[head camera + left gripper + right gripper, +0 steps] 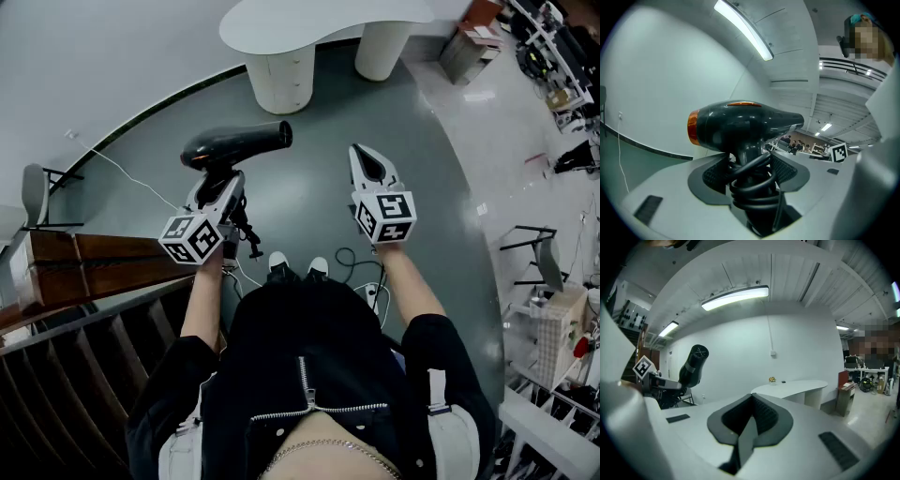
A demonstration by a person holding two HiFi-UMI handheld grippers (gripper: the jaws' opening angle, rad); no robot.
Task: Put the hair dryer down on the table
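The left hand-held gripper (219,186) is pinching the black plastic hair dryer (235,145) by its handle. In the left gripper view the 2 jaws of the left hand-held gripper (750,169) stand wide, and their ribbed dark pads (785,169) press on either side of the handle. The hair dryer's black cord (755,186) is wound in several loops round that handle. The hair dryer (740,124) stands upright above the jaws, with its barrel level. Its orange rear cap (693,127) is at the left of that view and its nozzle at the right.

In the head view the nozzle points toward the right hand-held gripper (368,165), and the 2 are near each other but apart. A dark length hangs beside the left hand-held gripper, probably the cord's loose end, though it is too small to be sure.

The right hand-held gripper (751,420) has its jaws pressed together, and there is nothing between them. Its view catches the hair dryer (694,363) off to the left, nozzle end on.

The hair dryer is in the air over the grey-green floor (309,202), well apart from the white curved tabletop (319,23). This tabletop rests on 2 thick round white legs (281,77) ahead of the person. In the right gripper view the tabletop (799,387) lies beyond the closed jaws, against the pale wall.
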